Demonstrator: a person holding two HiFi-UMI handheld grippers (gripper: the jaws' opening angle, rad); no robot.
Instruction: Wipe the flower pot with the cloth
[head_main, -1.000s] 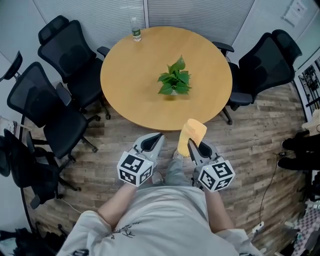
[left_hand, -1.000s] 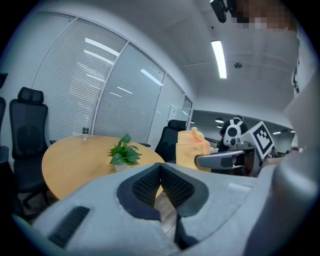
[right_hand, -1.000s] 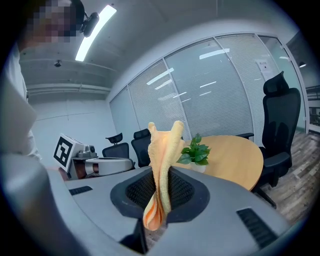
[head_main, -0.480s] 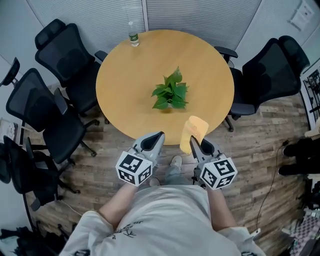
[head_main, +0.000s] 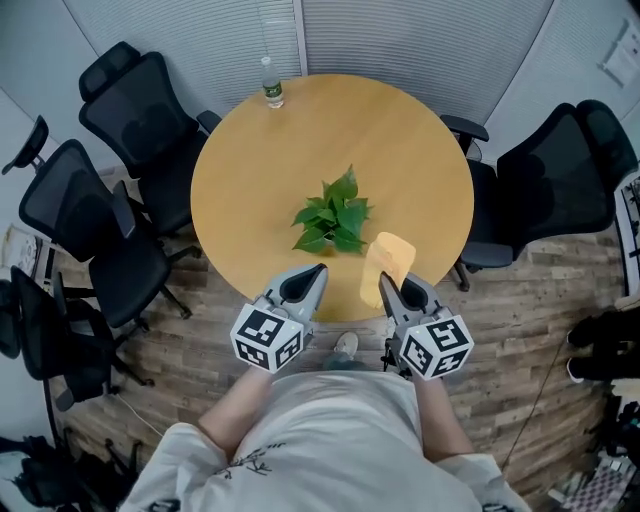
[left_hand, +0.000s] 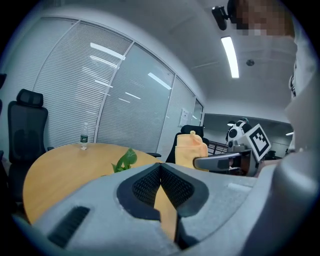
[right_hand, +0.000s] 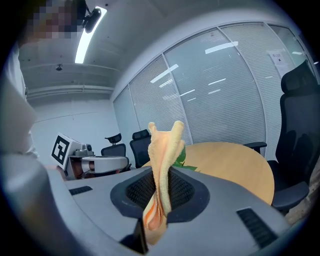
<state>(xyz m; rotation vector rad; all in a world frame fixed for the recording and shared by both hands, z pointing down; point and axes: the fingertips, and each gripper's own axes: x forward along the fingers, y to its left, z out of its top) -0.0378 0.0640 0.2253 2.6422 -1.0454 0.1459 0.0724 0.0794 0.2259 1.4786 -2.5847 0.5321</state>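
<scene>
A small green leafy plant (head_main: 330, 214) in its flower pot stands at the middle of the round wooden table (head_main: 420, 140); the leaves hide the pot. My right gripper (head_main: 381, 280) is shut on a yellow cloth (head_main: 384, 266), which sticks up from its jaws over the table's near edge; the cloth (right_hand: 162, 165) fills the middle of the right gripper view. My left gripper (head_main: 320, 270) is shut with nothing in it, just short of the near edge, left of the cloth. In the left gripper view the plant (left_hand: 125, 161) shows beyond the closed jaws, with the cloth (left_hand: 190, 149) to its right.
A clear water bottle (head_main: 271, 84) stands at the table's far left edge. Black office chairs (head_main: 140, 110) ring the table on the left, and others (head_main: 560, 180) on the right. A blinds-covered glass wall runs behind. The floor is wood plank.
Both grippers and the person have moved forward toward the table. The plant and the table edge are now closer to the jaws. The cloth stays clamped in the right gripper.
</scene>
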